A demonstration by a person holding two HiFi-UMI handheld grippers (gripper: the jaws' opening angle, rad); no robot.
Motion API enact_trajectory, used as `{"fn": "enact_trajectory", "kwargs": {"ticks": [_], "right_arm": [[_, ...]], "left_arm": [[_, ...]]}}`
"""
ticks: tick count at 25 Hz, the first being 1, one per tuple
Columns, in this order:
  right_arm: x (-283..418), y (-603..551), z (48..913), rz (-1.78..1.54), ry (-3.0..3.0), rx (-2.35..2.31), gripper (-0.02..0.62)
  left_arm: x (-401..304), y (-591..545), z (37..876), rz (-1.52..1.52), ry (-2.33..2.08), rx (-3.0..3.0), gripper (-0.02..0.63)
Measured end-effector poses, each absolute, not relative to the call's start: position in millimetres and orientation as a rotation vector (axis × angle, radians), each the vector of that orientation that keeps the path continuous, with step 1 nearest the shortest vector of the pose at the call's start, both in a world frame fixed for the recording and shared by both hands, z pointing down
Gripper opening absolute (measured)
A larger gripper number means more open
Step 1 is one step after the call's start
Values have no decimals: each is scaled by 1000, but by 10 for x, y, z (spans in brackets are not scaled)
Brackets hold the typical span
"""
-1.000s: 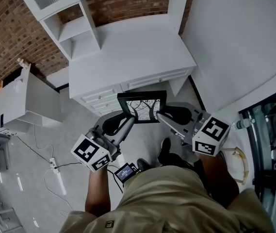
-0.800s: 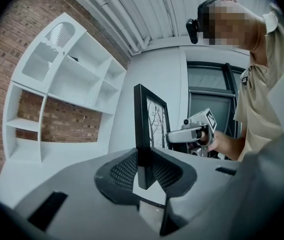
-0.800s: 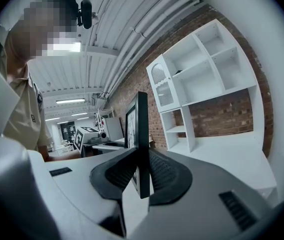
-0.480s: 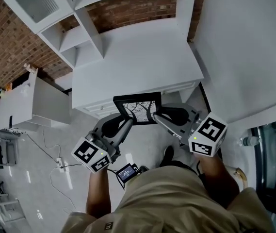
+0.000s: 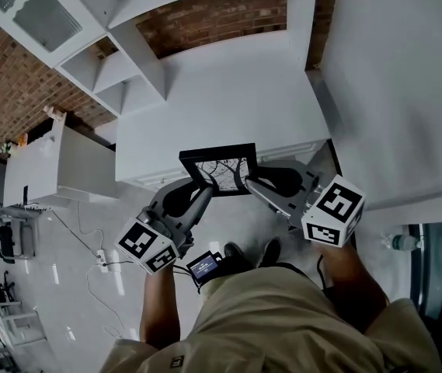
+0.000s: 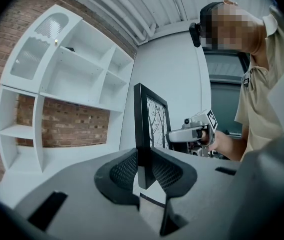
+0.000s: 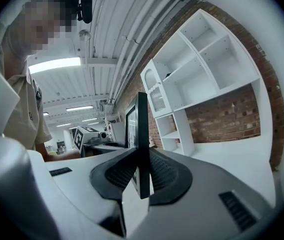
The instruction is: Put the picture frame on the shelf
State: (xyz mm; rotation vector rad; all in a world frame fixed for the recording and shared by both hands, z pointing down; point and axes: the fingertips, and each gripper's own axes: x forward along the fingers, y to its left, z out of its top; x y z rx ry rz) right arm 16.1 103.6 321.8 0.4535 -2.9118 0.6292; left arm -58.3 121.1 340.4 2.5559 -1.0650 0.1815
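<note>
Picture frame [image 5: 221, 167]: one, pinched at opposite edges by my left gripper [image 5: 203, 185] and right gripper [image 5: 247, 183], before the shelf [image 5: 224, 92].

Industrial hall furnished like a home: red brick wall [image 5: 205, 15]; tall white shelf unit [image 6: 72, 79]; exposed white ceiling pipes [image 7: 134, 36]; fluorescent strip lights [image 7: 54, 64]
</note>
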Motion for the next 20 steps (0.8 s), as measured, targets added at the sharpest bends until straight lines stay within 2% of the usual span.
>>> {"fn": "enact_trajectory", "kwargs": {"ticks": [6, 11, 20], "right_arm": [[163, 1024, 3286, 628, -2896, 512, 69], [105, 467, 3416, 630, -2852, 567, 69], [-391, -106, 3453, 586, -2807, 644, 69]], "left_arm": [[-582, 1180, 3476, 187, -1024, 2575, 81], [-641, 592, 3622, 165, -970, 2586, 81], [-1131, -31, 3687, 108, -914, 2634, 81]]}}
